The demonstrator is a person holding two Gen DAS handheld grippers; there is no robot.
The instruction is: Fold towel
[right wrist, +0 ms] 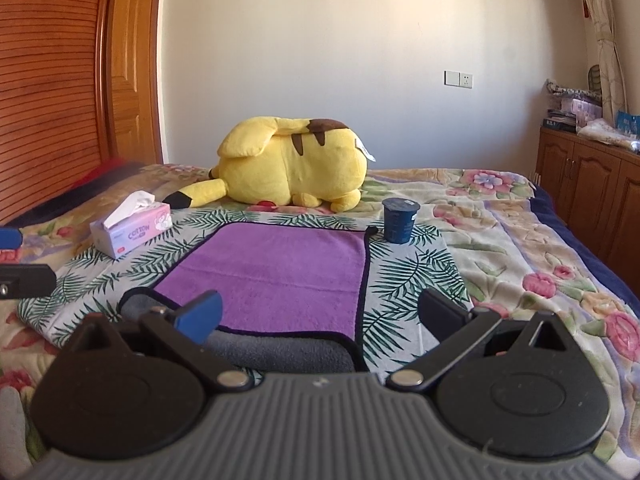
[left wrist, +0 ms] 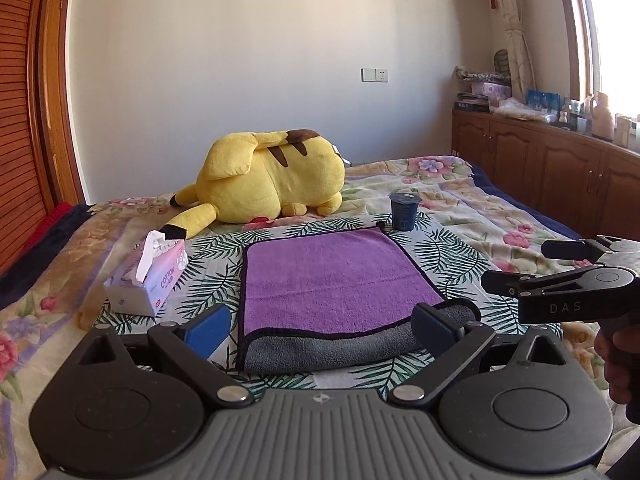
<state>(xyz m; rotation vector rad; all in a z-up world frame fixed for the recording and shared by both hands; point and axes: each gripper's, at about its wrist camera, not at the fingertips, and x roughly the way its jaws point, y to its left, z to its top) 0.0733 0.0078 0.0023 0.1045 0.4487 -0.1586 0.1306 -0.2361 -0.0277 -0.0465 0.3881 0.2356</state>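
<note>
A purple towel [left wrist: 332, 276] with a black edge and a grey underside lies on a palm-leaf cloth on the bed. Its near edge is turned over and shows a grey strip [left wrist: 328, 350]. It also shows in the right wrist view [right wrist: 280, 272]. My left gripper [left wrist: 324, 330] is open and empty, hovering over the towel's near edge. My right gripper [right wrist: 326, 314] is open and empty over the towel's near right part. The right gripper also shows from the side in the left wrist view [left wrist: 516, 268], right of the towel.
A yellow plush toy [left wrist: 272, 176] lies behind the towel. A pink tissue box [left wrist: 146, 280] stands left of it. A dark cup [left wrist: 404, 211] stands at its far right corner. Wooden cabinets [left wrist: 560, 176] line the right wall; a wooden door [right wrist: 52, 80] is left.
</note>
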